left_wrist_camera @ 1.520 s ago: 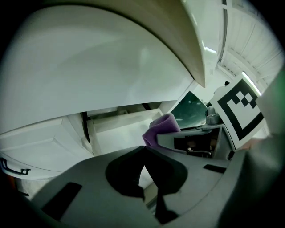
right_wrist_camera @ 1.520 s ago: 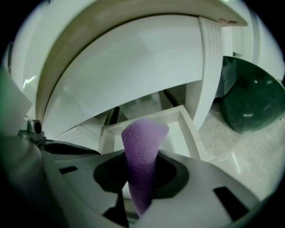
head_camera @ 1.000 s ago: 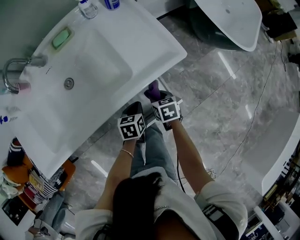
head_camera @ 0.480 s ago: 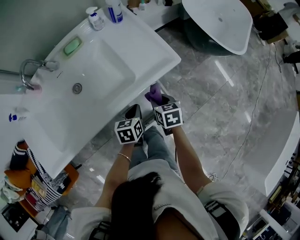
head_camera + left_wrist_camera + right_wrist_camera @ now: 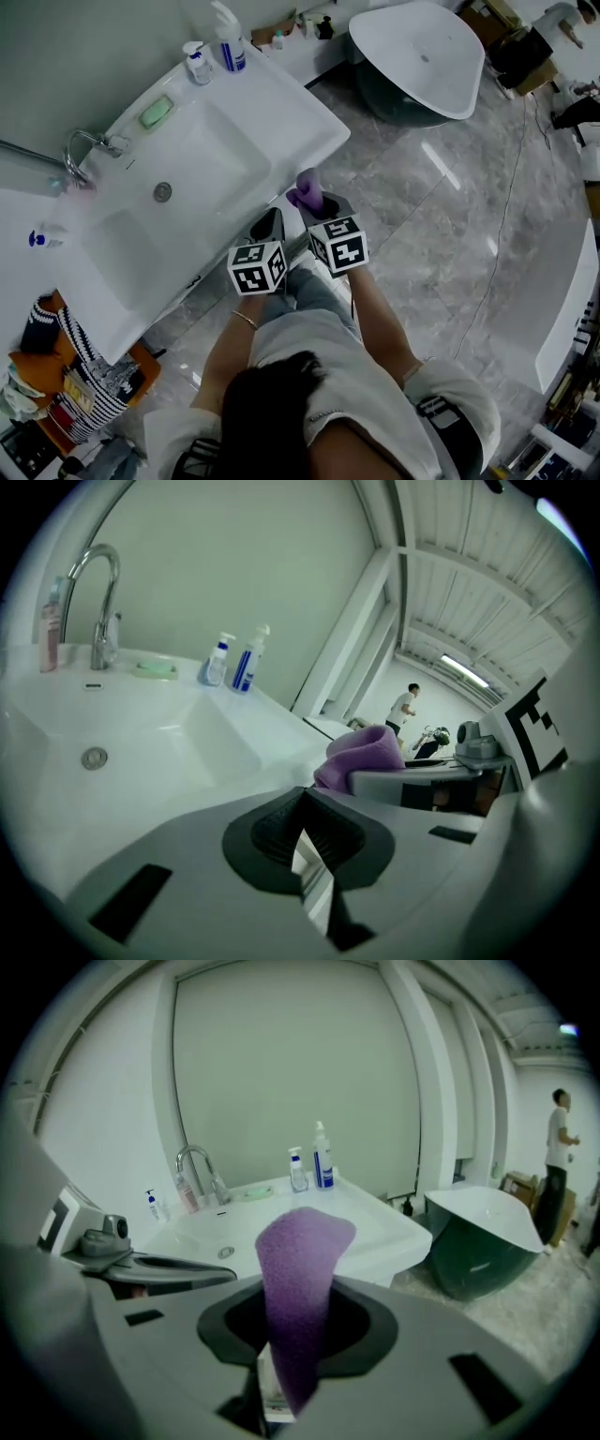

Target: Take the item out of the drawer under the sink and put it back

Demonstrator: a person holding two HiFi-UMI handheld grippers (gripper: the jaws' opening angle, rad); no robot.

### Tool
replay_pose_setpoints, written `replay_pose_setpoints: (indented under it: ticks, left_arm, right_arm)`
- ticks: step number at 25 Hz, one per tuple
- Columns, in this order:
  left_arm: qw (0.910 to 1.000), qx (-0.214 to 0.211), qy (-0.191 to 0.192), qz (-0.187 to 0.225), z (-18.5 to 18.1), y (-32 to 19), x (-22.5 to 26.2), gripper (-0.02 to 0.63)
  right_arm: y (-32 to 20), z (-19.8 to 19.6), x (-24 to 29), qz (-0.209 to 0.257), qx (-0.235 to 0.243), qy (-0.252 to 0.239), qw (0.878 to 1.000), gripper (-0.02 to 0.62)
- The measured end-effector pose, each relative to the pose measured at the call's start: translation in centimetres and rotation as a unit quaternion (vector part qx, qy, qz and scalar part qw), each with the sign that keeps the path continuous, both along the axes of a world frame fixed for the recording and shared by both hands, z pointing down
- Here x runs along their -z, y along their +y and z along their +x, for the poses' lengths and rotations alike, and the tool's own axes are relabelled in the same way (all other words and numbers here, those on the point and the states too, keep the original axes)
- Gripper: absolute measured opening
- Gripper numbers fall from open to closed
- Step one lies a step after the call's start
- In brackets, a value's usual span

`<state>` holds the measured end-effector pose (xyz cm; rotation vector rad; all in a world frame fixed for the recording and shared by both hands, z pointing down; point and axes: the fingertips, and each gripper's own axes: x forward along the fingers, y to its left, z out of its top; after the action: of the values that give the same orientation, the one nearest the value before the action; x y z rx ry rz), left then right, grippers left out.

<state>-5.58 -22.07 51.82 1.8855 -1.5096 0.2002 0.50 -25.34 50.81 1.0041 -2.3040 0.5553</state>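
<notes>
Right gripper jaws tight on purple cloth; left gripper jaws together, empty, beside white sink.

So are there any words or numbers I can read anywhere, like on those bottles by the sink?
No text here can be read.
Bottles on the sink top: labels too small and blurred to read.
Marker cubes: only black and white squares, no letters.
Purple cloth: plain, no print.

Glossy grey marble floor, freestanding bathtub, pale plain wall, ceiling strip light
</notes>
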Motion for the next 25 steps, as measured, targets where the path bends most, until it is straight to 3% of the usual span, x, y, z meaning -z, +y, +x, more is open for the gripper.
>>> replay_pose_setpoints:
  ticks: [6,16,25]
  left_arm:
    - [0.9953,-0.005,-0.06,0.076,-1.5,-0.8,4.9,0.003]
    - [0.986,0.021,-0.055,0.156,-2.3,-1.2,11.1,0.004]
    - [0.975,0.022,-0.066,0.211,-2.1,-1.2,15.0,0.003]
  right_arm:
    - [-0.7,-0.4,4.7,0.068,-0.031,-0.037,0.997,0.112]
    - [-0.2,-2.1,12.4,0.187,-0.024,-0.087,0.978,0.112]
    - [0.6,-2.2,14.2,0.216,-0.027,-0.095,0.971,0.112]
